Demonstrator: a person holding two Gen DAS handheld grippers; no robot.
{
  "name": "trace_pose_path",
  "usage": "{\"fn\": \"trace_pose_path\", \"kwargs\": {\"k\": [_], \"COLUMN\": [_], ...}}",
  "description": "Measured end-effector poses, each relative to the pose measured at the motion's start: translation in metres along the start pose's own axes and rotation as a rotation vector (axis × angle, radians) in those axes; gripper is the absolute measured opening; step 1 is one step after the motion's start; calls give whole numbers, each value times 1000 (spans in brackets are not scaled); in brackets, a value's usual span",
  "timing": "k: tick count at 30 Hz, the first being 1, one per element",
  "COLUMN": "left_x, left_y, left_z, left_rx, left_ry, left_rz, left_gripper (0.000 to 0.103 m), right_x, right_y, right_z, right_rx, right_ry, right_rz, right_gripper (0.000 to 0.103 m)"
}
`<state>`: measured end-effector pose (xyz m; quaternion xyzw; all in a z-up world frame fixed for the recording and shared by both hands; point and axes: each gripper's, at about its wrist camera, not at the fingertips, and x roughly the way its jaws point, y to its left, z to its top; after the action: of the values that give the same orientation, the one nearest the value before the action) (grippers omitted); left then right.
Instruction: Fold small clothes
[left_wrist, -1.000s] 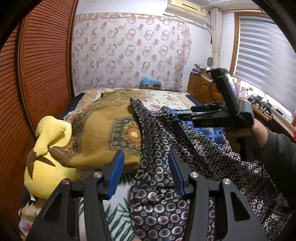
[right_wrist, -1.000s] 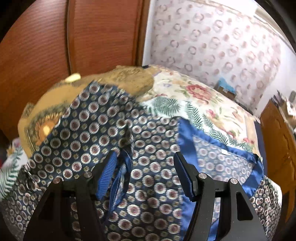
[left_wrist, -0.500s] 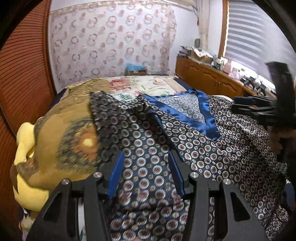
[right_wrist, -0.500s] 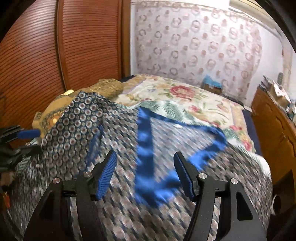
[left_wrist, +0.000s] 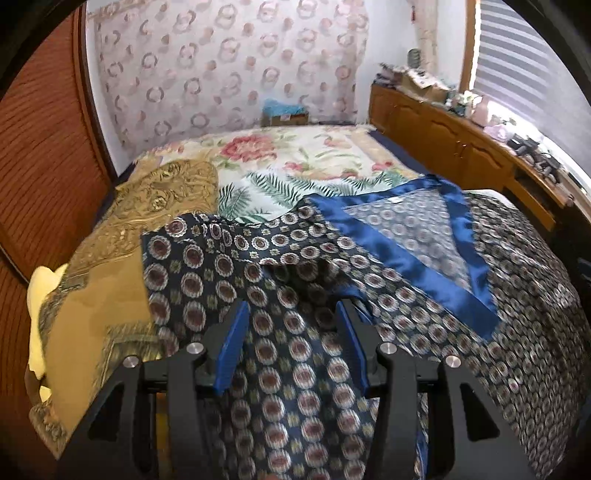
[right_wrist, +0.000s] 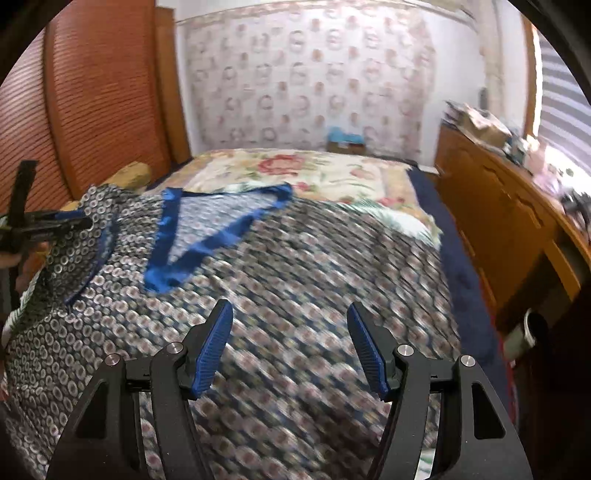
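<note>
A dark blue garment with a round medallion print (left_wrist: 280, 295) lies spread over the bed, its shiny blue V-neck trim (left_wrist: 417, 266) up and to the right. My left gripper (left_wrist: 291, 332) is open and hovers low over the garment's left part. In the right wrist view the same garment (right_wrist: 295, 280) is blurred, with the blue trim (right_wrist: 207, 243) at upper left. My right gripper (right_wrist: 291, 343) is open above the garment's middle. The left gripper (right_wrist: 55, 223) shows at that view's left edge, over the garment's edge.
A floral bedspread (left_wrist: 295, 162) covers the bed. A gold patterned cloth (left_wrist: 122, 266) lies left of the garment over a yellow plush toy (left_wrist: 37, 295). A wooden sliding door (left_wrist: 40, 155) is on the left, a wooden sideboard (left_wrist: 461, 147) on the right.
Both grippers have moved right and back over the bed. The garment now lies flatter and spread wide. The right gripper has left the left wrist view.
</note>
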<state>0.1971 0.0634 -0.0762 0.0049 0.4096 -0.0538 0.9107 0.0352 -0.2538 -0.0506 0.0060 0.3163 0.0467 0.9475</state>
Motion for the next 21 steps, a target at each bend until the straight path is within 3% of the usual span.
{"fn": "trace_pose_path", "kwargs": {"k": [12, 21], "left_x": [39, 52], "left_y": [-12, -16], "left_z": [18, 12], "left_rx": [9, 51], "left_ry": [78, 119], "left_rz": [14, 16], "left_gripper": [48, 48], "right_x": [-27, -32], "right_y": [-63, -76], "right_z": [-28, -32], "right_rx": [128, 150], "right_ry": [2, 7], "right_rz": [-66, -83], "right_gripper": [66, 67]}}
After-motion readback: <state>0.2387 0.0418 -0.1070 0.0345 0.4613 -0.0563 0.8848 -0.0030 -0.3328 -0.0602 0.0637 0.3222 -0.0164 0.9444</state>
